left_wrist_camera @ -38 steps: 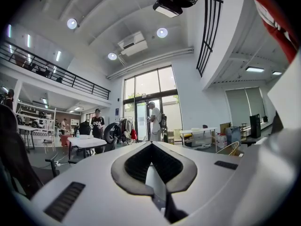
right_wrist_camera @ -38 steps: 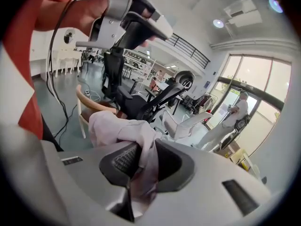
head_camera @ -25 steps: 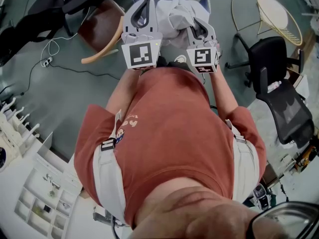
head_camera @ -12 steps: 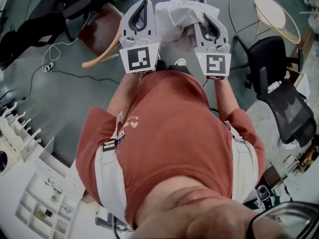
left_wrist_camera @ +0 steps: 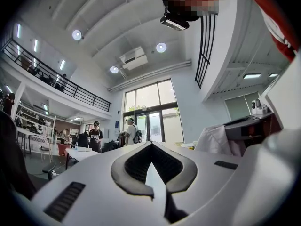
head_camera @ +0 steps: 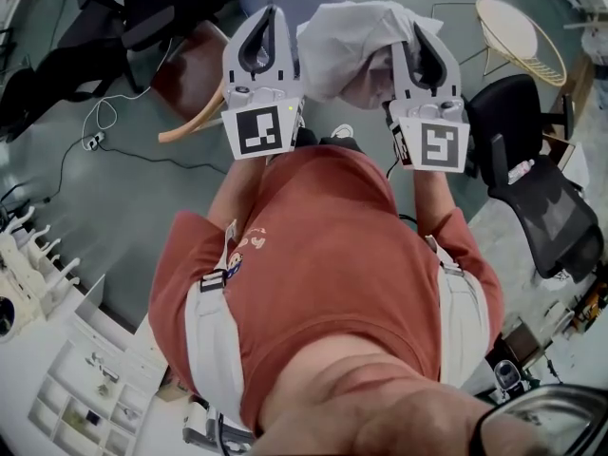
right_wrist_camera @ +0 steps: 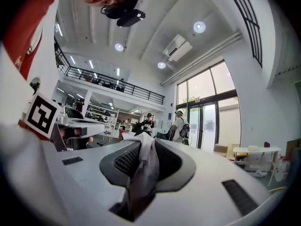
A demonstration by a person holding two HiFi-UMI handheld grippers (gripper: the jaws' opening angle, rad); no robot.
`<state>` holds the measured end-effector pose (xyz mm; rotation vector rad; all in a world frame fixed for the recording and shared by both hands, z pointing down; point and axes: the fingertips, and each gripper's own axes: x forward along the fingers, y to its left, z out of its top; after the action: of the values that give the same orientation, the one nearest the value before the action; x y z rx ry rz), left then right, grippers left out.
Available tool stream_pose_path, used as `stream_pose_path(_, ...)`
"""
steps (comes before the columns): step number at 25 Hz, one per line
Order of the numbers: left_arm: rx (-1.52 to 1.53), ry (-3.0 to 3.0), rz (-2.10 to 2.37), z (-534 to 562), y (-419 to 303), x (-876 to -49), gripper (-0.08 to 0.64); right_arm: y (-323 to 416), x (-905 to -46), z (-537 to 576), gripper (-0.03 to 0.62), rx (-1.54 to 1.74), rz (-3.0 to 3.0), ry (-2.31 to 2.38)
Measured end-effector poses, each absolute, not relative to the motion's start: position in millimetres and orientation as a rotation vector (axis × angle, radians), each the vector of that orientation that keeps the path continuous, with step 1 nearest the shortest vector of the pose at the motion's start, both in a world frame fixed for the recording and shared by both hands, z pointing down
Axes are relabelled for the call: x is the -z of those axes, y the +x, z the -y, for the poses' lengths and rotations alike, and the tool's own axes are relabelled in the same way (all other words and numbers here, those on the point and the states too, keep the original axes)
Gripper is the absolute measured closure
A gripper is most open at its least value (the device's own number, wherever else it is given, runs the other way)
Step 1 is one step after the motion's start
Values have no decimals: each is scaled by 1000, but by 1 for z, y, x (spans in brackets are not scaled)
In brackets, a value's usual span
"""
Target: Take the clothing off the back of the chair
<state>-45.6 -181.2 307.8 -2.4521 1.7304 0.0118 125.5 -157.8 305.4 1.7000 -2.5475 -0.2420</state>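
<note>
Grey-green floor (head_camera: 123, 198) down below, and the clothing (head_camera: 351, 50) is up in the air, pale cloth pinched in the right gripper (head_camera: 425, 28) and draping leftward. Left gripper (head_camera: 269, 12) just beside it, jaws pressed together. Wooden chair (head_camera: 190, 60) left, black office chair (head_camera: 532, 160) right.

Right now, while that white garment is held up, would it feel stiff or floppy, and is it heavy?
Probably floppy: the white garment sags in loose, bunched folds beside the right gripper. Likely light for its size, since one thin pinch of cloth between that gripper's closed jaws seems to carry it. It might slide free if tugged hard.
</note>
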Motion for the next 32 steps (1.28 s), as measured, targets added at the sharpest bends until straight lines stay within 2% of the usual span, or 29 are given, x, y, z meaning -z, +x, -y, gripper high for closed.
stream_pose_path(3,-40,-2423,-1703,179,-43,-290,546,134,-276,155,509,318,2563,1758)
stream_pose_path(4,-54,-2418,-1697,178,-43,-286,546,137,-266,155,517,348,2566,1784)
stream_pose_path(5,-67,-2415,-1692,179,-43,-281,546,140,-257,156,552,380,2563,1810)
stream_pose_path(7,-91,-2411,-1683,180,-43,-274,546,143,-243,159,563,437,2549,1843)
stream_pose_path(16,-135,-2399,-1665,182,-36,-260,546,151,-222,162,566,466,2582,1909)
stream_pose_path(26,-251,-2377,-1666,188,-35,-221,546,179,-137,149,566,653,2586,2098)
stream_pose_path(32,-139,-2330,-1648,192,-37,-196,546,189,-116,148,566,665,2531,2181)
